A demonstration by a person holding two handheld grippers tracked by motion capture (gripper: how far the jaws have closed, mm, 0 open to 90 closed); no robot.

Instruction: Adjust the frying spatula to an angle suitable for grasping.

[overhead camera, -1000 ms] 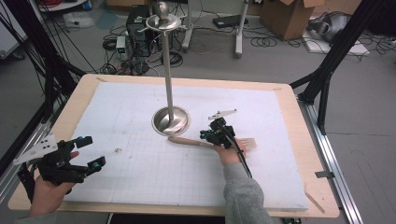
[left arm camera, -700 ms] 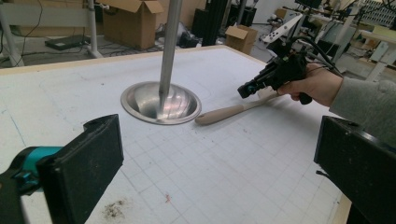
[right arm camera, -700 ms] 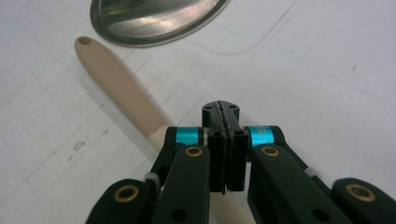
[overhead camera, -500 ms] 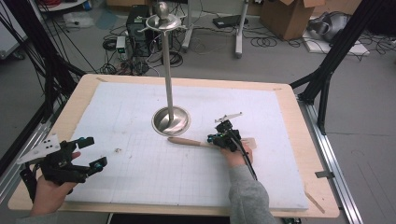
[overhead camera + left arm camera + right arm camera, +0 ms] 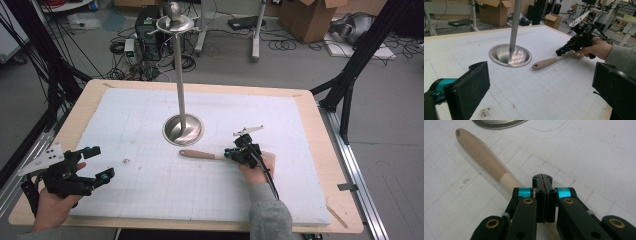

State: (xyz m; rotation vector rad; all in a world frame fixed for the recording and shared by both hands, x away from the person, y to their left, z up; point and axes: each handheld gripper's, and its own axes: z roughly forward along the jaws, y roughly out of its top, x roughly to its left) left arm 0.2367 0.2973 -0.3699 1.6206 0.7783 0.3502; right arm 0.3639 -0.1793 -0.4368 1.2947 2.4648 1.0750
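A spatula (image 5: 200, 154) with a tan handle and a paler neck lies flat on the white grid mat (image 5: 150, 200), right of centre. Its handle end points at the metal stand's round base (image 5: 183, 129). My right gripper (image 5: 231, 152) hovers low over the spatula's neck, jaws pressed together with nothing between them. In the right gripper view the shut tips (image 5: 543, 180) sit above the spatula (image 5: 481, 153), which runs under them. My left gripper (image 5: 100, 162) rests at the mat's front left, open and empty. Its view (image 5: 541, 90) looks across at the spatula (image 5: 546, 63) and the right gripper (image 5: 560, 52).
A tall metal pole rises from the dish-shaped base (image 5: 510, 55) in the middle of the mat. A small speck of debris (image 5: 126, 161) lies near the left gripper. The wooden table edge (image 5: 345, 190) frames the mat; boxes and cables lie on the floor beyond.
My right gripper has slid a little toward the person along the spatula, staying shut. The spatula and the left gripper have not moved.
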